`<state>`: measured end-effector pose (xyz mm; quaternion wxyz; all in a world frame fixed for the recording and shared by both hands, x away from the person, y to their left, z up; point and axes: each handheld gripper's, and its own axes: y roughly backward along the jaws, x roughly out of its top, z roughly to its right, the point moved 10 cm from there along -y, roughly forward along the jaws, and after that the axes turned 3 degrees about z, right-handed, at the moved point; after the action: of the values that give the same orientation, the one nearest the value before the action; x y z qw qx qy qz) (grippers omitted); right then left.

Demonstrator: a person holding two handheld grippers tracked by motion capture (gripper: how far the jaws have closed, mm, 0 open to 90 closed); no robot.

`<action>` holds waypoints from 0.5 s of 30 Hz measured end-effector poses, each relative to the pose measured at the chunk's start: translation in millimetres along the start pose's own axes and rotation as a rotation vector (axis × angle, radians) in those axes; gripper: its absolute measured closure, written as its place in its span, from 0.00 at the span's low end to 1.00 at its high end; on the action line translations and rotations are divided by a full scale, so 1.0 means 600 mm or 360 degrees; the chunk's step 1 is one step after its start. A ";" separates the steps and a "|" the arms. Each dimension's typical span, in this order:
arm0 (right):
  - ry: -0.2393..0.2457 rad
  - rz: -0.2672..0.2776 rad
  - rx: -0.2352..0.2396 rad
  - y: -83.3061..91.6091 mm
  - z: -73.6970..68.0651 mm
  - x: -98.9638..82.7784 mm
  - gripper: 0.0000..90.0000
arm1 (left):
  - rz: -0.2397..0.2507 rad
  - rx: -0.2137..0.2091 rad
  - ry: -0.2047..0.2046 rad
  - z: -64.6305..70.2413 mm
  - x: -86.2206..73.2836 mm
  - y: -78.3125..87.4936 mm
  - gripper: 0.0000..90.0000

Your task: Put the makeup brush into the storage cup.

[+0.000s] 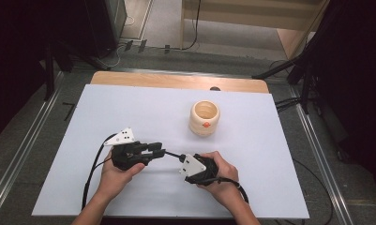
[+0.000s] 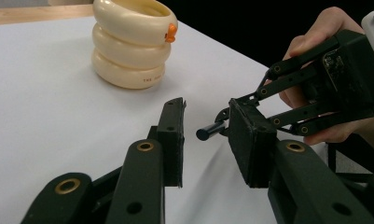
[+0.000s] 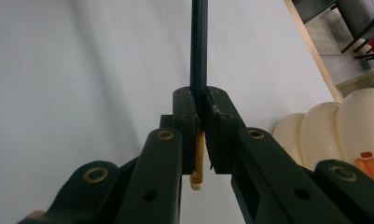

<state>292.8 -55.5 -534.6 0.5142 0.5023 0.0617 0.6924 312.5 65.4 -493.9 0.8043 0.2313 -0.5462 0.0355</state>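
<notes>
Tool work first: our right tool (image 3: 199, 105) was clamped on a dark pen (image 3: 198, 46), holding it level above the tabletop (image 1: 143, 112) so its free end pointed between the left tool's (image 2: 205, 135) pads, which stood apart around it without touching. We judged this a handover, the cream ringed cup (image 1: 205, 118) waiting nearby.
</notes>
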 end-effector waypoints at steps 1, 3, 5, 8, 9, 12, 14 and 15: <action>0.0000 0.0001 0.0000 0.000 0.000 0.000 0.94 | -0.0001 0.0000 0.0000 0.000 0.000 0.000 0.76; 0.0000 0.0000 0.0005 0.000 -0.001 0.000 0.94 | -0.0005 -0.0003 0.0003 0.000 -0.001 0.000 0.77; 0.0007 0.0000 0.0002 -0.001 -0.002 0.000 0.94 | -0.0011 -0.0007 0.0004 0.000 -0.001 0.000 0.78; 0.0013 0.0003 0.0001 -0.001 -0.003 0.002 0.94 | -0.0018 -0.0017 0.0009 0.000 -0.002 -0.001 0.80; 0.0016 0.0004 0.0001 -0.002 -0.003 0.002 0.94 | -0.0019 -0.0019 0.0011 0.001 -0.003 -0.002 0.81; 0.0014 0.0007 0.0002 -0.002 -0.004 0.002 0.94 | -0.0024 -0.0026 0.0013 0.001 -0.004 -0.002 0.83; 0.0007 0.0013 -0.0008 -0.002 -0.003 0.003 0.94 | -0.0032 -0.0032 0.0014 0.002 -0.004 -0.003 0.85; 0.0005 0.0012 -0.0005 -0.002 -0.004 0.003 0.94 | -0.0034 -0.0035 0.0014 0.002 -0.005 -0.003 0.86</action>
<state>291.9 -52.5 -535.6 0.5122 0.5006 0.0594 0.6953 310.8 64.0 -496.6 0.8095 0.2282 -0.5406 0.0218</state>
